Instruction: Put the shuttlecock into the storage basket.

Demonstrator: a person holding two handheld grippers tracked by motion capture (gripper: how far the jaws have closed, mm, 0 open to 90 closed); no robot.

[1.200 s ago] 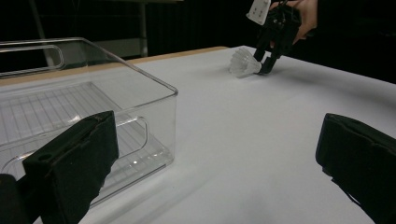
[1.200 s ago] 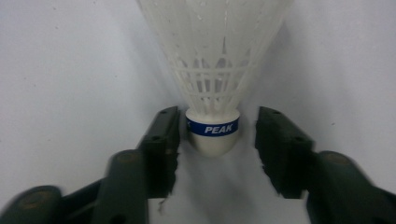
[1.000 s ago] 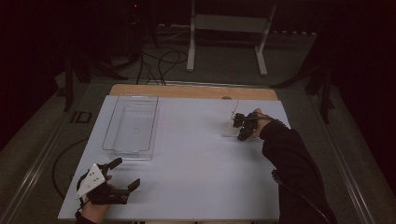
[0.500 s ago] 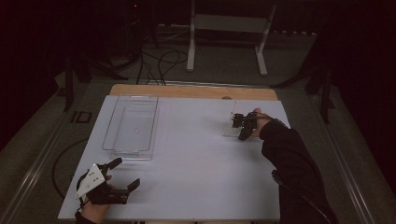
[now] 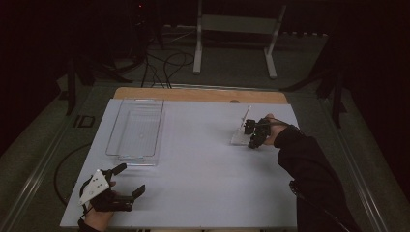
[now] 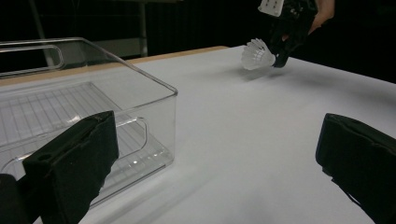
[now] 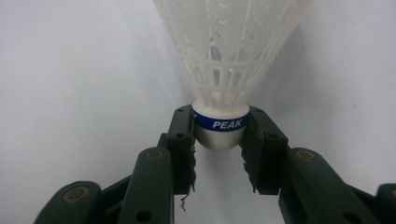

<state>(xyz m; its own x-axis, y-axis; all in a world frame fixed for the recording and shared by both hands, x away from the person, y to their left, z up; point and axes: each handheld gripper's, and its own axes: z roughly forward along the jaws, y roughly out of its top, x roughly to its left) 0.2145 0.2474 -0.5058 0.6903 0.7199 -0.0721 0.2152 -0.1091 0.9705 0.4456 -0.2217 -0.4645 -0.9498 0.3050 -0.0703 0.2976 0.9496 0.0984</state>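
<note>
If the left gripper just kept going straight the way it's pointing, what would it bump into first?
Probably nothing soon. The left gripper aims its open jaws across bare white table. The clear bin lies just beside that line, so one jaw might graze its corner. Depth is hard to judge.

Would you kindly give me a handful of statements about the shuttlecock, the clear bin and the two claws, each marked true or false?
1. The right claw is closed on the cork base of the shuttlecock. True.
2. The shuttlecock lies inside the clear plastic bin. False: it is at the table's right side, well apart from the bin, which holds nothing.
3. The left claw has its jaws apart with nothing between them. True.
4. The shuttlecock's band is red. False: it is blue, with the word PEAK in white.
5. The table has a white surface. True.
</note>
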